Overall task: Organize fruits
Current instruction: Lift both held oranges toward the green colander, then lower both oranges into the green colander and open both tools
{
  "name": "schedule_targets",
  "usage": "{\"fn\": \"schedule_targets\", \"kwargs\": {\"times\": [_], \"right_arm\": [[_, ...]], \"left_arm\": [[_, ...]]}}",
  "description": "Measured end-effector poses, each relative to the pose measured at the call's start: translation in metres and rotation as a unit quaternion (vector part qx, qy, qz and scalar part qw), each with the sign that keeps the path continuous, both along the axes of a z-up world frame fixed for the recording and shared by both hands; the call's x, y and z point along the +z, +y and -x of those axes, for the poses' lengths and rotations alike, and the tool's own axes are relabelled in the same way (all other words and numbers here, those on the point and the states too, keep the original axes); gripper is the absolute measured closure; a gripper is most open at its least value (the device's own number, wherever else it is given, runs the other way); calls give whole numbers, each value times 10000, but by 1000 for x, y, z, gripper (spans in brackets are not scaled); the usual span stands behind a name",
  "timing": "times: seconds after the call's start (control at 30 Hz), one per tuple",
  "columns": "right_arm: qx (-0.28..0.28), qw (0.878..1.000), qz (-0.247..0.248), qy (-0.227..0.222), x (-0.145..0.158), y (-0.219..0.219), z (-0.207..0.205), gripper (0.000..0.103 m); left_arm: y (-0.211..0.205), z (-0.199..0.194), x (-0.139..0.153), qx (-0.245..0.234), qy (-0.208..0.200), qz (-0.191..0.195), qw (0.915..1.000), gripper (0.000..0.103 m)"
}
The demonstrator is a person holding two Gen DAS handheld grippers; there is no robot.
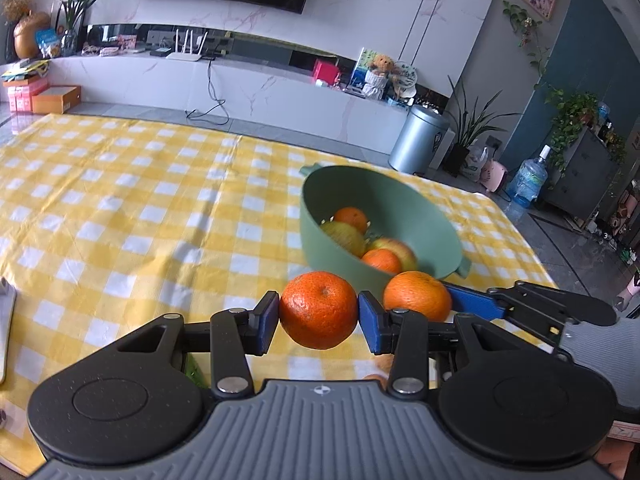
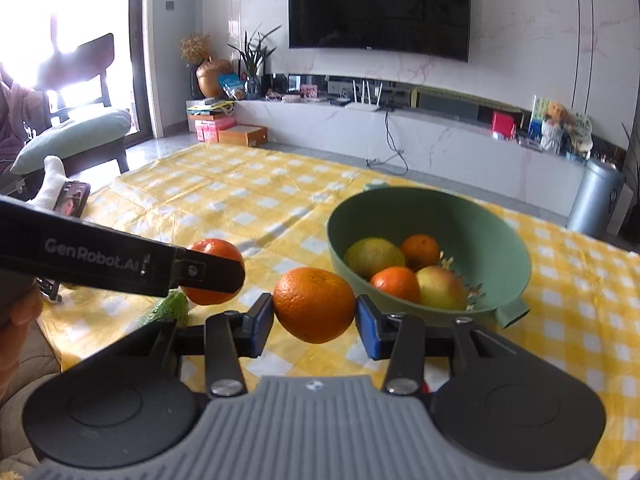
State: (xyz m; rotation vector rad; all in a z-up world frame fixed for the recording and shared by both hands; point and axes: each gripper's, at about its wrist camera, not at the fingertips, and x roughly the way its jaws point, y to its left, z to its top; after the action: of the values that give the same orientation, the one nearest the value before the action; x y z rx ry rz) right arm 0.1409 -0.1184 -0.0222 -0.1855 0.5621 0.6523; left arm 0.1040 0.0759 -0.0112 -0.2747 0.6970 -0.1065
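Observation:
My left gripper [image 1: 318, 317] is shut on an orange mandarin [image 1: 318, 309] and holds it above the table, just short of the green bowl [image 1: 416, 200]. My right gripper [image 2: 314, 314] is shut on a second mandarin [image 2: 314, 304], also near the bowl [image 2: 500, 232]. In the left wrist view the right gripper's mandarin [image 1: 417, 295] shows just right of mine. In the right wrist view the left gripper's mandarin [image 2: 212, 272] is partly hidden behind its finger. The bowl holds two mandarins, a yellow-green fruit [image 2: 374, 258] and an apple [image 2: 440, 286].
A yellow checked cloth [image 1: 140, 200] covers the table. A green cucumber-like vegetable [image 2: 168, 310] lies on the cloth below the left gripper. A phone [image 2: 72, 198] sits past the table's left edge. A metal bin [image 1: 418, 140] stands beyond the far edge.

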Motion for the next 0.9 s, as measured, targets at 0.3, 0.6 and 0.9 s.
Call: {"fn": "schedule_targets", "kwargs": {"times": [0.3, 0.6, 0.9], "right_arm": [[55, 9986, 85, -527, 32, -36, -7, 61], [-503, 9961, 250, -674, 49, -50, -62, 61], [-577, 9949, 716, -403, 18, -36, -116, 61]], "left_arm": [[-28, -19, 25, -218, -140, -224, 9994, 55], [-47, -67, 29, -172, 96, -62, 9998, 55], [-58, -119, 10, -184, 511, -277, 9981, 55]]}}
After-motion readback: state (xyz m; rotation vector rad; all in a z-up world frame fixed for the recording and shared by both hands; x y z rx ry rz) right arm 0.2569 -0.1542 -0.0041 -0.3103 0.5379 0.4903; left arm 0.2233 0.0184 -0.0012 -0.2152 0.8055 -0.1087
